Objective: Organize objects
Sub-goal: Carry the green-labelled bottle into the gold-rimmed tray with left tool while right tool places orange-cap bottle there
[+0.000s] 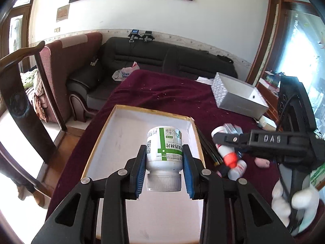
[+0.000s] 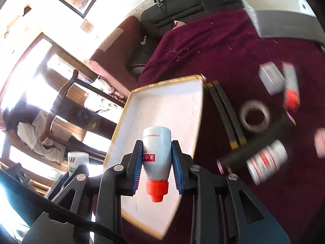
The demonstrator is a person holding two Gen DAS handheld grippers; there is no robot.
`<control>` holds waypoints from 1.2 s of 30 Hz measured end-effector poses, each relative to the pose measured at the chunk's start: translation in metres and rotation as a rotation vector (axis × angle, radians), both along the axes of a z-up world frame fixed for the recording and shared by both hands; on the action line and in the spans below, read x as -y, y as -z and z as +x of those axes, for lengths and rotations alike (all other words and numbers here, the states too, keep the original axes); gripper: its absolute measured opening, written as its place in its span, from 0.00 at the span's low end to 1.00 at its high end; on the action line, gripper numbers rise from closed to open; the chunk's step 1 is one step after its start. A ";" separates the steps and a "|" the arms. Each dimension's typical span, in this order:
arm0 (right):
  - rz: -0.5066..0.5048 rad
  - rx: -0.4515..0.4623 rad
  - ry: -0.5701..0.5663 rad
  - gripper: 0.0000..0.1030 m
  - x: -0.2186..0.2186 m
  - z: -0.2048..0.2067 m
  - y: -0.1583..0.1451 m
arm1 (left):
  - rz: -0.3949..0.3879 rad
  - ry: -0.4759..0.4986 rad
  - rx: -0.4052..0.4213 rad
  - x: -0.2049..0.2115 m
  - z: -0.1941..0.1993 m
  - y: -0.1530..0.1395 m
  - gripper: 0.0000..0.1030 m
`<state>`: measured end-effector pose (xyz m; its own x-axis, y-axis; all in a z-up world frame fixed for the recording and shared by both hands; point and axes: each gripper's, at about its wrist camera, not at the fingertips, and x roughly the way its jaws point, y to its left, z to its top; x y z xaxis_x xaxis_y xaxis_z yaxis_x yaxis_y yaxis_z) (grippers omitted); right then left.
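Over the white tray (image 1: 113, 126), the left gripper (image 1: 164, 170) clamps a green-labelled pill bottle (image 1: 164, 150) at mid-body. The right gripper (image 2: 156, 162) clamps an orange-capped squeeze bottle (image 2: 156, 154) likewise. Both appear light, rigid, smooth plastic; mid-body grip seems soundest.

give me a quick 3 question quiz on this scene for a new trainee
1. True or false: the left claw holds a white plastic pill bottle with a green-striped label.
2. What colour is the cap of the white squeeze bottle in the right claw?
3. Multiple choice: the shallow white cardboard tray with a gold rim lies on A) bare wood B) dark red cloth C) glass.

Key: 1 true; 2 orange-red; 3 B.
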<state>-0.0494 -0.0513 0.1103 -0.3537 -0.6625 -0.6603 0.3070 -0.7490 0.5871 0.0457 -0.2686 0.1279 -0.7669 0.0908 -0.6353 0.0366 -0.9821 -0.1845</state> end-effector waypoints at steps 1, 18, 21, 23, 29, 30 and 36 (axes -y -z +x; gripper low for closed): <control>0.007 0.011 0.001 0.25 0.012 -0.015 0.004 | 0.000 -0.006 0.020 0.001 -0.014 0.003 0.28; 0.214 0.055 0.050 0.25 0.064 -0.093 0.075 | 0.037 -0.082 0.223 0.011 -0.139 0.104 0.28; 0.215 0.050 0.059 0.29 0.063 -0.094 0.072 | 0.037 -0.106 0.209 0.013 -0.137 0.101 0.29; 0.213 0.050 0.061 0.34 0.062 -0.094 0.070 | 0.060 -0.109 0.220 0.017 -0.139 0.100 0.32; 0.175 -0.018 0.093 0.50 0.036 -0.074 0.044 | 0.064 -0.156 0.191 0.018 -0.116 0.079 0.33; 0.160 -0.040 0.103 0.55 0.024 -0.067 0.036 | 0.064 -0.161 0.171 0.016 -0.108 0.075 0.33; 0.183 -0.117 0.174 0.57 -0.041 -0.030 0.020 | 0.082 -0.184 0.145 -0.008 -0.062 0.081 0.46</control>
